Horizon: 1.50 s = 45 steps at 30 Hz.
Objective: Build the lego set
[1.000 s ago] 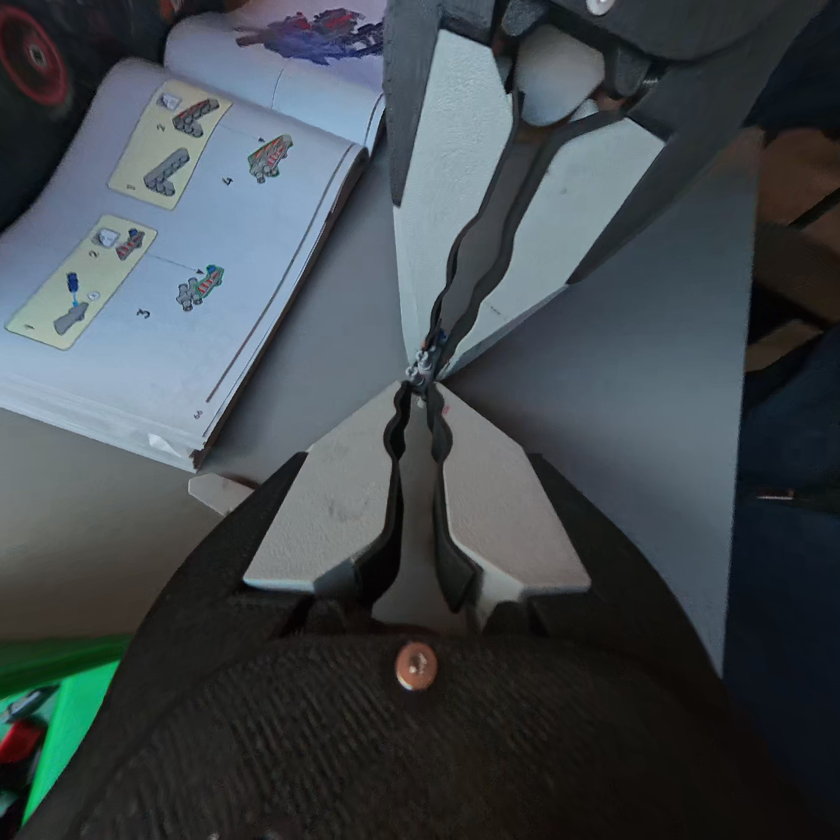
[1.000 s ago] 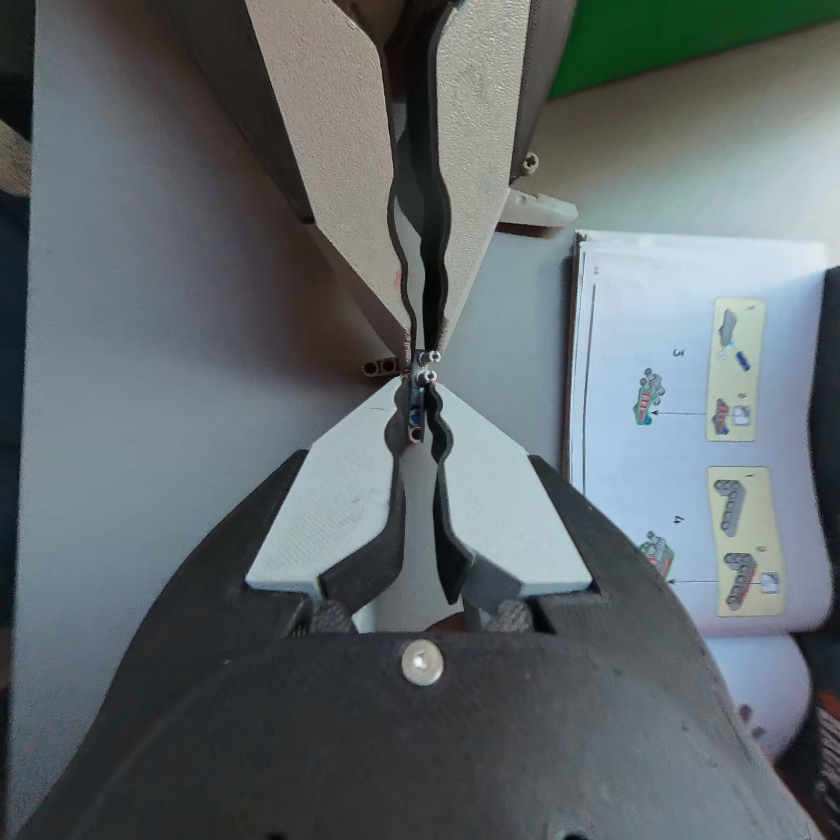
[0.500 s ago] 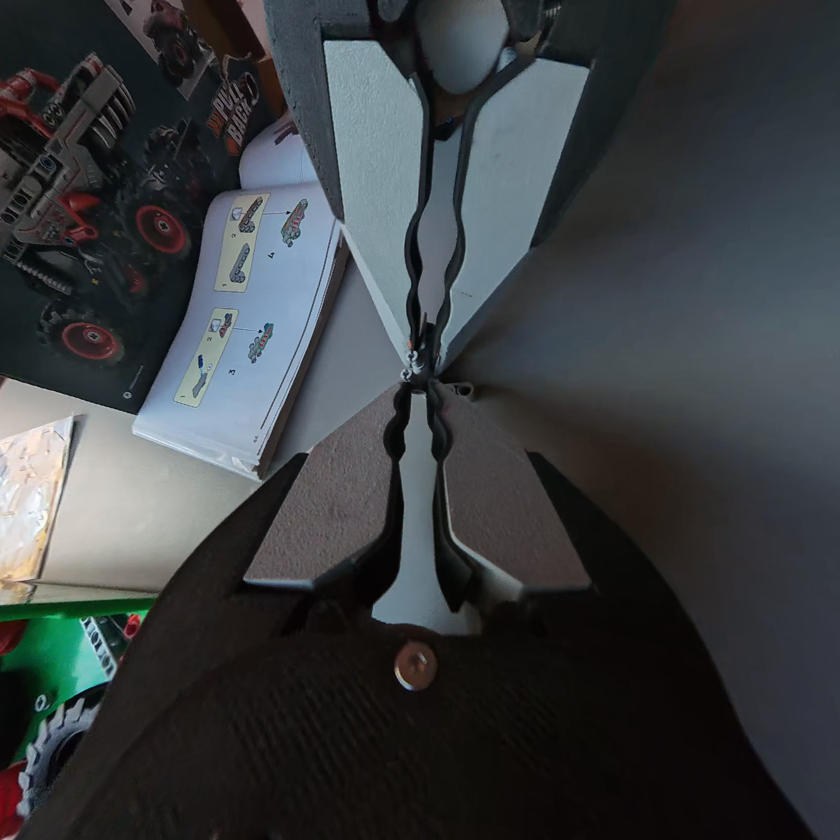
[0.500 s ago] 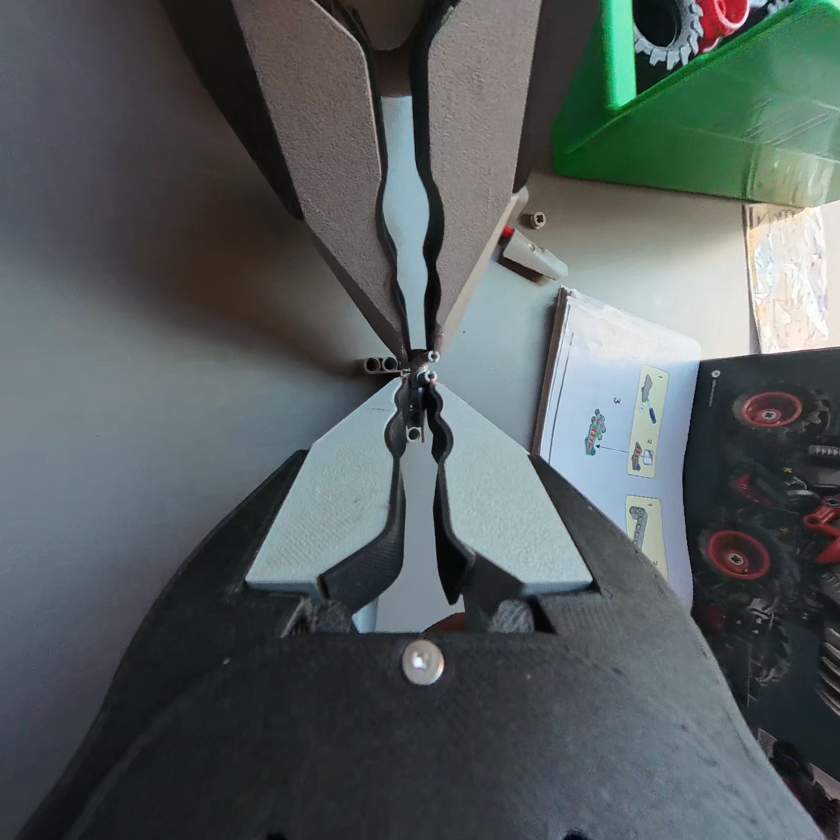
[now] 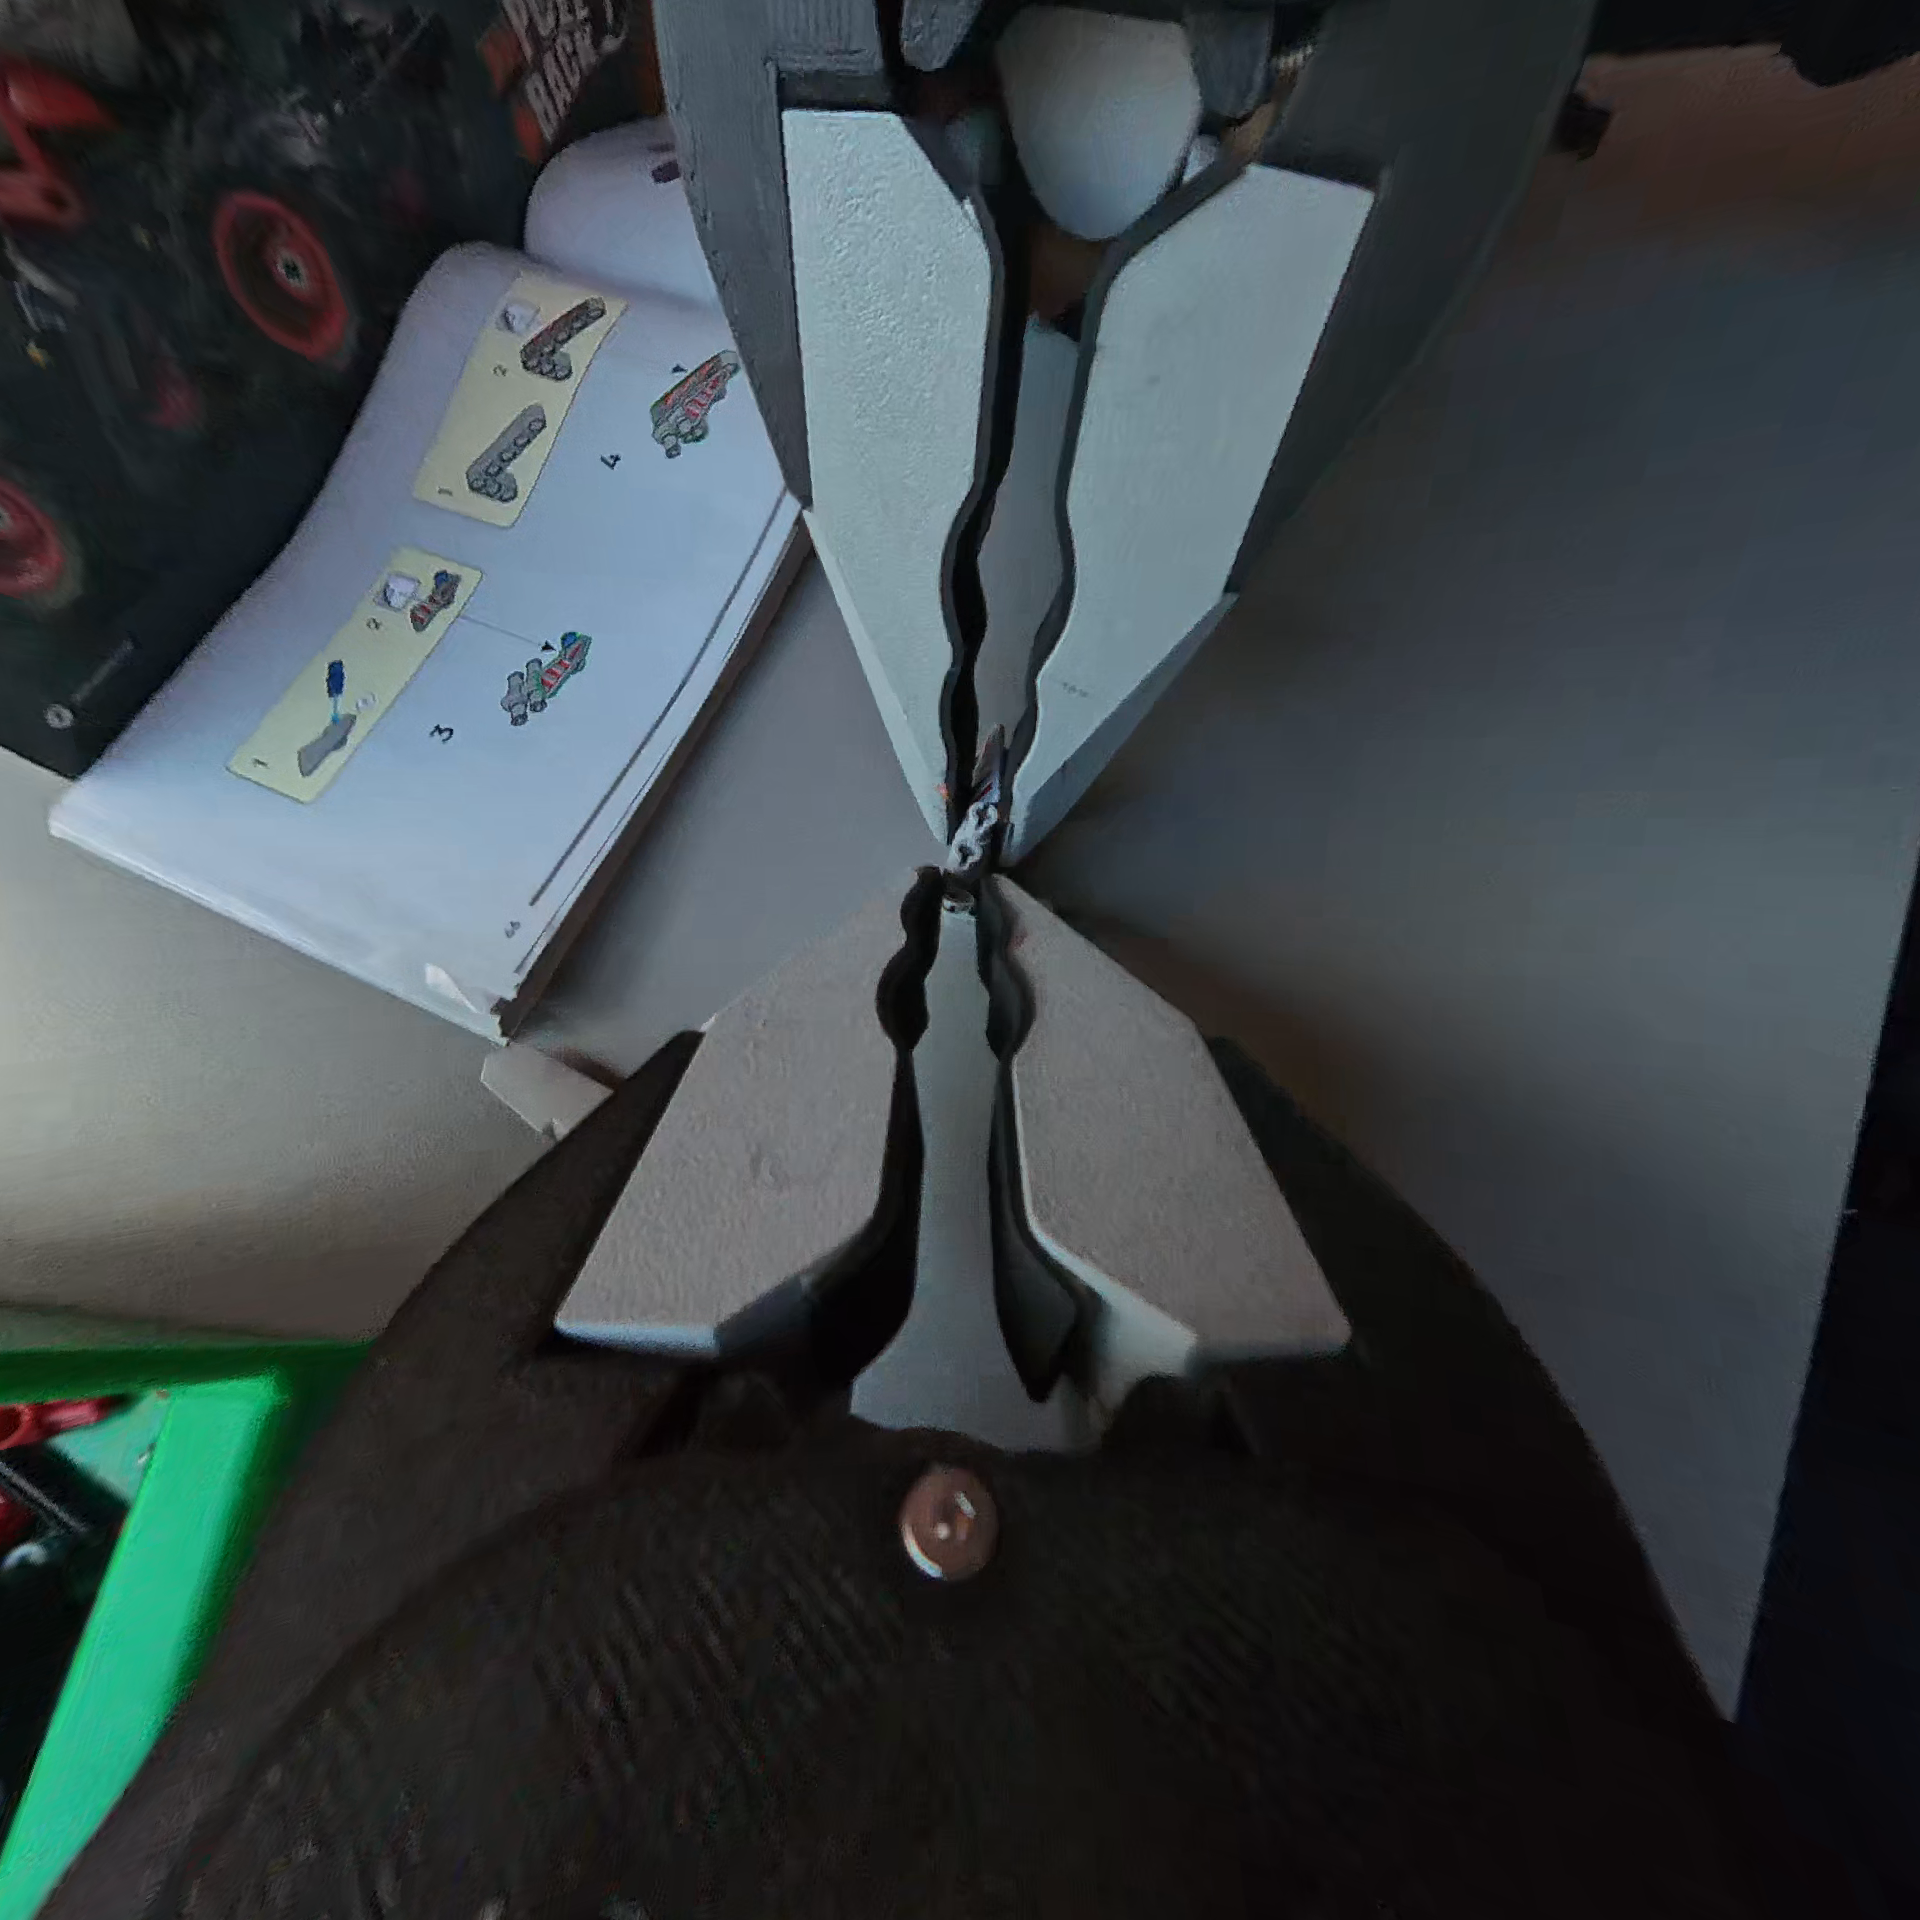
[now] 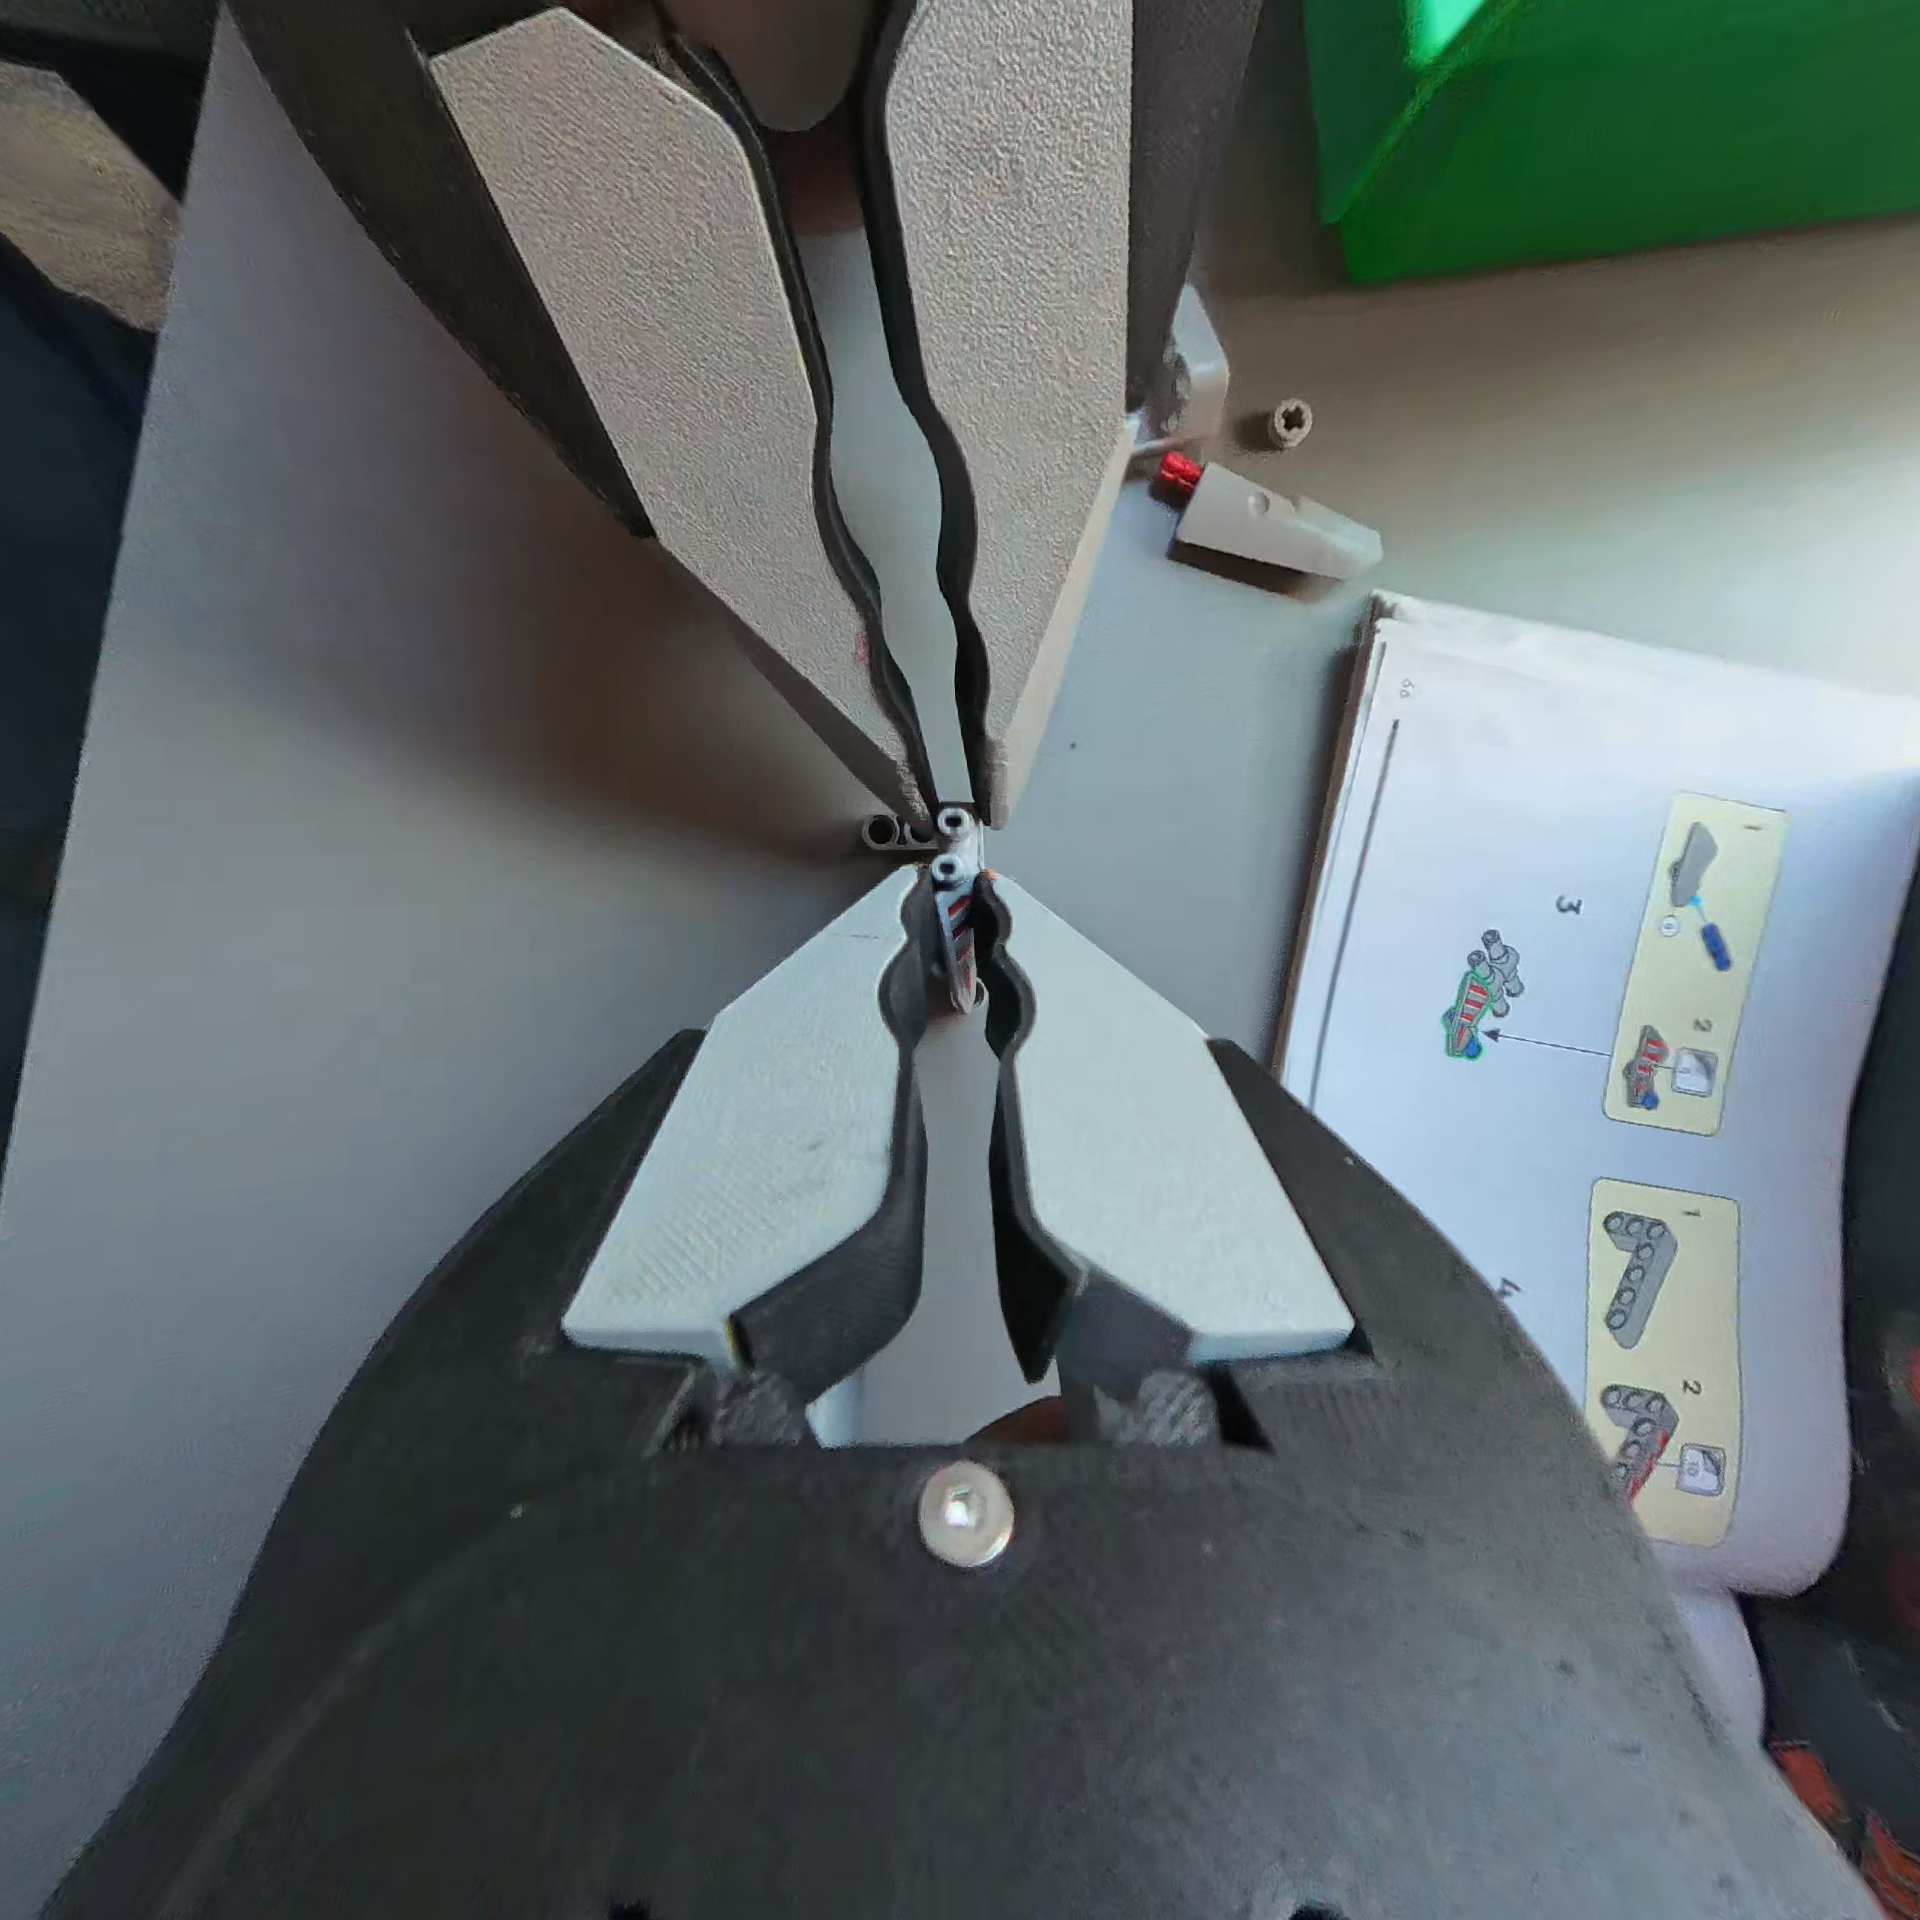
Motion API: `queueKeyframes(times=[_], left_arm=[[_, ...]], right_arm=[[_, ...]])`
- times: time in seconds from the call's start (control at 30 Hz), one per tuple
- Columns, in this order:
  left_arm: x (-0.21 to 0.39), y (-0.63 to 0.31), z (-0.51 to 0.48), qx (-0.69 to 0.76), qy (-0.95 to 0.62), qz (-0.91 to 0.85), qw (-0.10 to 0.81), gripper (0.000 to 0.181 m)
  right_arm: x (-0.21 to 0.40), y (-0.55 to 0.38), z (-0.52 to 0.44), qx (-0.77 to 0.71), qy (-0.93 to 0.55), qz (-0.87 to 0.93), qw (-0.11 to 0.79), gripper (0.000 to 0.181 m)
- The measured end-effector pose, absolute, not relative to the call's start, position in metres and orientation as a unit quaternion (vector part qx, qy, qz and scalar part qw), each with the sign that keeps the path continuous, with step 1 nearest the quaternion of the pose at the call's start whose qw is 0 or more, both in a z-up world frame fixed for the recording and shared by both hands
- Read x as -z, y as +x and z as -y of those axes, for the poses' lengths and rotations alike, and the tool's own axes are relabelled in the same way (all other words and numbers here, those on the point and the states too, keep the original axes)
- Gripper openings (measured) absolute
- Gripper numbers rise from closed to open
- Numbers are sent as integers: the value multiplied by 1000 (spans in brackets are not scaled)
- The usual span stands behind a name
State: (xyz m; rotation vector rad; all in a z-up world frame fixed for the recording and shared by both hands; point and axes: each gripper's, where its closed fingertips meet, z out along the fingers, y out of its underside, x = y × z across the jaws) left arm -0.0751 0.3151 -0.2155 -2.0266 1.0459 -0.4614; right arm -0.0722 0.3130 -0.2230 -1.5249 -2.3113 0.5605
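Observation:
My right gripper (image 6: 956, 894) is shut on a small grey lego beam with a red-striped sticker (image 6: 958, 940), with two light grey pins (image 6: 948, 868) sticking out of its far end. My left gripper (image 5: 956, 891) meets it tip to tip and is shut on the outer grey pin (image 6: 956, 821). In the left wrist view the right gripper (image 5: 979, 821) comes down from the top with the striped beam (image 5: 987, 764) in it. In the right wrist view the left gripper (image 6: 951, 805) comes from the top. Both are held above the grey table (image 5: 1455, 935).
An open instruction booklet (image 5: 468, 675) lies left of the grippers and also shows in the right wrist view (image 6: 1558, 987). A green bin (image 6: 1610, 156), a tan wedge (image 6: 1268, 530), a red pin (image 6: 1179, 473), a tan bush (image 6: 1288, 424) and a grey beam (image 6: 888, 831) are on the table. The set's dark box (image 5: 156, 312) lies behind the booklet. Only a small space, under 4 cm, lies between the two pairs of fingers. About 9 centimeters separates my left fingertips from the tan bush (image 6: 1288, 424).
Both grippers stay tip to tip. They rose away from the table half a second ago and have come back down closer. The beam's striped face now shows in the right wrist view.

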Motion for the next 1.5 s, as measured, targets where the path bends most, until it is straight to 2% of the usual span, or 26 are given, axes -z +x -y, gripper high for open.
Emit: queueKeyframes(times=[0.3, 0.4, 0.57, 0.7, 0.83, 1.07, 1.3, 1.43, 1.5], left_arm=[[216, -80, -320, 284, -825, -344, 347, 5], [218, -82, -325, 338, -834, -312, 304, 6], [218, -80, -322, 286, -824, -357, 335, 6], [217, -79, -317, 191, -799, -416, 390, 5], [217, -77, -314, 127, -776, -454, 418, 6], [218, -77, -315, 50, -757, -475, 447, 7], [218, -77, -313, 1, -733, -496, 466, 6], [219, -78, -314, 32, -743, -491, 453, 5], [219, -79, -315, -7, -718, -516, 468, 6]], right_arm=[[224, -76, -317, -237, -560, 791, 73, 4], [226, -78, -321, -260, -591, 764, 28, 4], [226, -77, -319, -248, -566, 782, 80, 5], [225, -78, -318, -188, -513, 814, 196, 5], [225, -76, -315, -160, -478, 820, 271, 5], [225, -77, -315, -205, -473, 807, 289, 5], [224, -77, -314, -143, -419, 823, 356, 5], [225, -77, -315, -137, -423, 834, 327, 5], [225, -78, -317, -126, -421, 838, 325, 5]])
